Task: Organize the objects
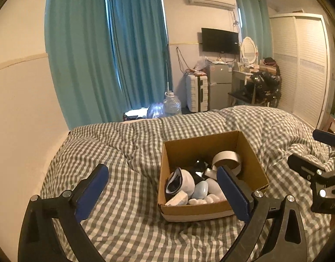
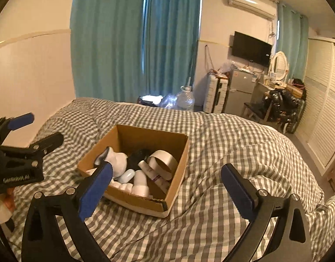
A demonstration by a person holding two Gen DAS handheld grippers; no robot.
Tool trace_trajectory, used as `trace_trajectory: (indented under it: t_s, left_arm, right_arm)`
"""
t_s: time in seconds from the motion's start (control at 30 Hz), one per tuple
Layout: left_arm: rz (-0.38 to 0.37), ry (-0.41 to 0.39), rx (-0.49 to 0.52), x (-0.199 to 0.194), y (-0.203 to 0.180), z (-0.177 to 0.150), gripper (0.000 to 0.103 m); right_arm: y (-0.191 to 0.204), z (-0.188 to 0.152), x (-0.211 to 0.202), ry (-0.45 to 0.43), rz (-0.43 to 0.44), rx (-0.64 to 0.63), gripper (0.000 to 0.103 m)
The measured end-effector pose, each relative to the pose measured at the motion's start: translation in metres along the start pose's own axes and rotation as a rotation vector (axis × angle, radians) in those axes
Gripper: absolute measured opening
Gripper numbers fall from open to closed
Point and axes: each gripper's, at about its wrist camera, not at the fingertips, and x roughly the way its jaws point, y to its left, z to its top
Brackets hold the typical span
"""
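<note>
Our two black grippers with blue pads, the left gripper (image 1: 163, 187) and the right gripper (image 2: 167, 185), both gape wide and grip nothing above the grey-and-white checked quilt (image 1: 123, 207). Between them sits one open brown cardboard box (image 2: 178, 150) holding white bottles, a tape ring and dark items. Only our right view shows partly legible white lettering on the left gripper's body.

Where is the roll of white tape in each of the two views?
Left wrist view: the roll of white tape stands in the cardboard box, far right corner, lower right of centre.
Right wrist view: the tape is right of the box's middle, at picture centre.
Shared landmark: the wall television.
</note>
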Motion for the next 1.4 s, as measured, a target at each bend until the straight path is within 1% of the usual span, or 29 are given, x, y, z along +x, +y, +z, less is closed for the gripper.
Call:
trace_trajectory:
  t_s: [0.1,0.2,0.3,0.4,0.83,1.4]
  left_arm:
    - [-0.019,0.021,-0.036,0.005,0.003,-0.010,0.102]
    - [-0.015,0.042,-0.037,0.010,0.002,-0.017,0.102]
    - [-0.009,0.052,-0.030,0.011,0.002,-0.023,0.102]
    - [-0.018,0.054,-0.034,0.012,0.002,-0.025,0.102]
    - [-0.005,0.059,-0.020,0.012,0.001,-0.027,0.102]
    - [-0.008,0.067,-0.021,0.012,0.002,-0.027,0.103]
  right_arm:
    - [0.001,-0.006,0.008,0.000,-0.031,0.001,0.100]
    - [0.001,-0.015,0.016,0.015,-0.057,-0.001,0.100]
    - [0.001,-0.019,0.020,0.026,-0.053,0.001,0.100]
    - [0.001,-0.020,0.021,0.027,-0.058,-0.004,0.100]
    - [0.008,-0.022,0.024,0.034,-0.049,-0.019,0.100]
    - [0.010,-0.024,0.025,0.040,-0.048,-0.020,0.100]
